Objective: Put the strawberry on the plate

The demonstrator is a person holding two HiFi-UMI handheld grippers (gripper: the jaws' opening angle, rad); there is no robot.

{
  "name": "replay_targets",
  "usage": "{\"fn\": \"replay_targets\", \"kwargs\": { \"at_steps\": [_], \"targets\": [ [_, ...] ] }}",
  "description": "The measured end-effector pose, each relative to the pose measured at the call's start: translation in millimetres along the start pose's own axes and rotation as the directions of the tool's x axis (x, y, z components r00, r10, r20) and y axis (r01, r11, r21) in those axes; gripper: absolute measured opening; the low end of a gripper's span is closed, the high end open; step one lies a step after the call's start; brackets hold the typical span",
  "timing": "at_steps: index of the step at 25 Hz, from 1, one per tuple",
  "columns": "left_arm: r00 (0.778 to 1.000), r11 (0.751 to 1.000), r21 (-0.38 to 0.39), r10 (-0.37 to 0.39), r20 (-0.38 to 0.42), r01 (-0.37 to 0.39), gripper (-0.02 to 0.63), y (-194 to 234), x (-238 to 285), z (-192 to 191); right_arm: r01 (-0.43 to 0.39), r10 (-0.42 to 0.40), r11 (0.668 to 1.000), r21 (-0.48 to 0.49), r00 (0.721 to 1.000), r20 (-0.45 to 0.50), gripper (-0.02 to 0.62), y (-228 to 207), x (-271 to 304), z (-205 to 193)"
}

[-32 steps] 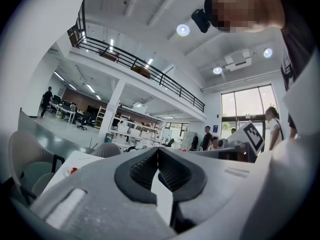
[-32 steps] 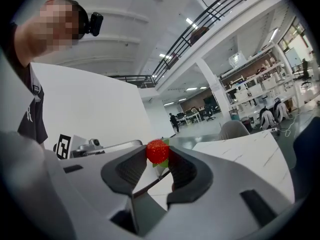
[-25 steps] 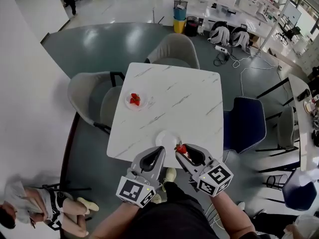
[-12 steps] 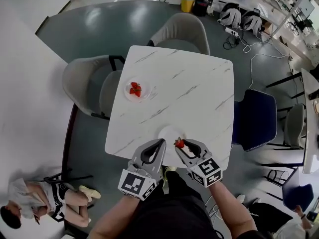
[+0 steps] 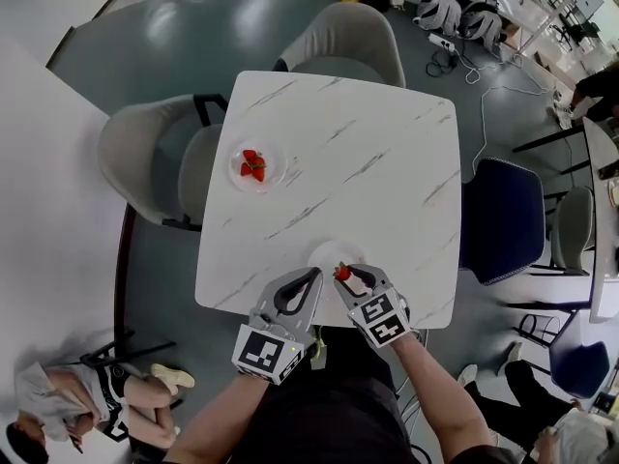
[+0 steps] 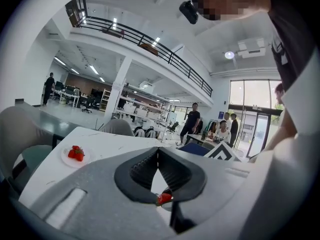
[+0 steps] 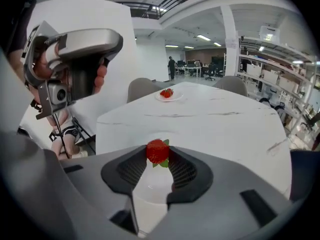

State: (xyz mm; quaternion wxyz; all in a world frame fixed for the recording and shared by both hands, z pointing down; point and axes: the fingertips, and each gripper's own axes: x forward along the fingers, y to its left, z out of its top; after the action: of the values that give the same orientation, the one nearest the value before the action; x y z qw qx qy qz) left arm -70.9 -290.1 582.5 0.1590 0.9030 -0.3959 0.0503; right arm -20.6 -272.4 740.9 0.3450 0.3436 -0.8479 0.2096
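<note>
My right gripper is shut on a red strawberry with green leaves, pinched between its jaw tips. It hangs over the near rim of an empty white plate at the table's front edge. In the right gripper view the strawberry sits at the jaw tips above the plate. My left gripper hovers just left of it, shut and empty, at the plate's near left rim. In the left gripper view its jaws meet, with the strawberry showing below.
A second small plate holding strawberries lies at the far left of the white marble table. Grey chairs stand at the left and far sides, a blue chair at the right. A person sits on the floor at lower left.
My right gripper has carried the strawberry a little left, closer over the empty plate. The left gripper keeps its place beside it. The head view has shifted.
</note>
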Motion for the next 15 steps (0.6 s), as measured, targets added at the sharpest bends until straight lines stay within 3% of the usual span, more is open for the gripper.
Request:
{"fn": "replay_targets", "kwargs": {
  "at_steps": [15],
  "targets": [
    [1.0,1.0,0.007,-0.014,-0.009,0.015,0.009,16.0,7.4,-24.0,0.023,-0.051,0.99,-0.14,0.979,-0.2,0.138,-7.3,42.2,-34.2]
  ]
}}
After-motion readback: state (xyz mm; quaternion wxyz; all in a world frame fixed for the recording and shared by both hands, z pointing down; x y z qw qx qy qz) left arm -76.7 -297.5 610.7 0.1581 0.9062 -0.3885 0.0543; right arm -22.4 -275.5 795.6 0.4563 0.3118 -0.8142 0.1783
